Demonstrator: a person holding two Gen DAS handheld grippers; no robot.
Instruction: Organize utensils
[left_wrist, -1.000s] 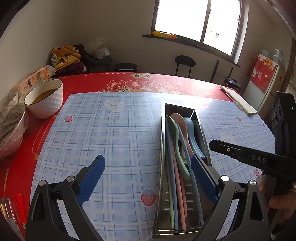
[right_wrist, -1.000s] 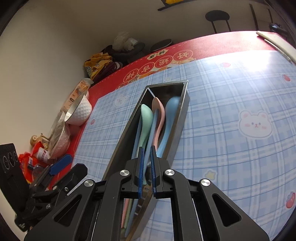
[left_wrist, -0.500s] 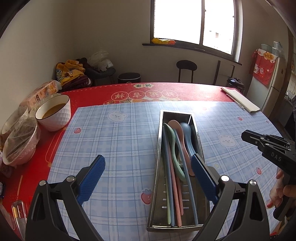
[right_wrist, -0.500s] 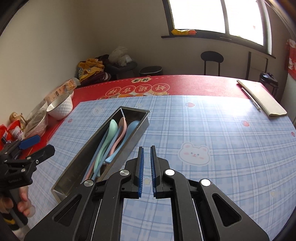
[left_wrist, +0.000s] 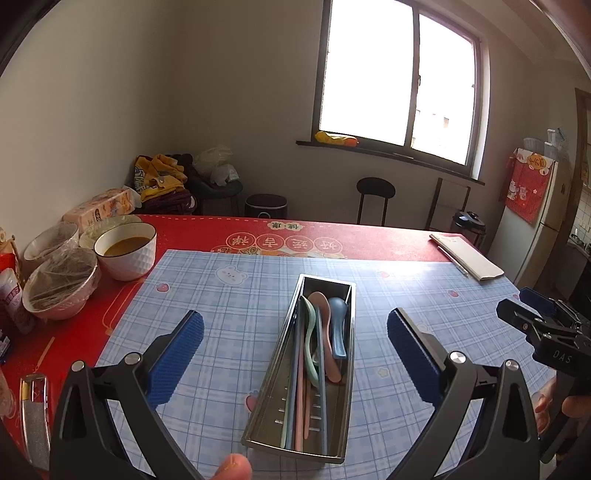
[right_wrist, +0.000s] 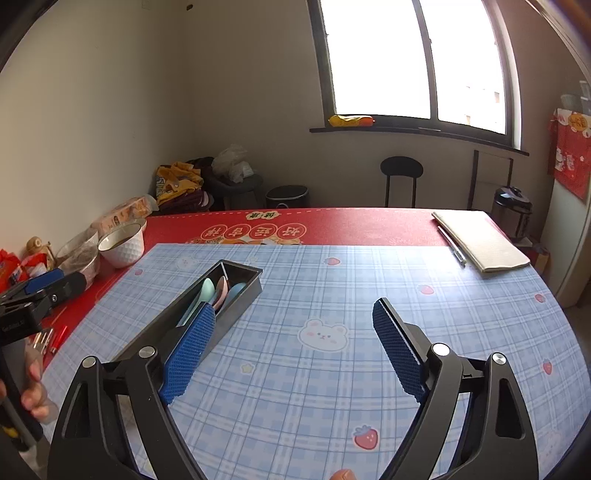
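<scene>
metal tray (left_wrist: 347, 325) of spoons (left_wrist: 320, 314), centered before splayed left hand-held gripper (left_wrist: 295, 334)

One tray (left_wrist: 258, 413), three spoons (left_wrist: 337, 325), three bowls (left_wrist: 125, 254)

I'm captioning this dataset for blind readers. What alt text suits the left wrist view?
A long metal tray holding pastel spoons and chopsticks lies on a blue plaid mat, framed by the open, empty left gripper. Bowls stand at left.
</scene>
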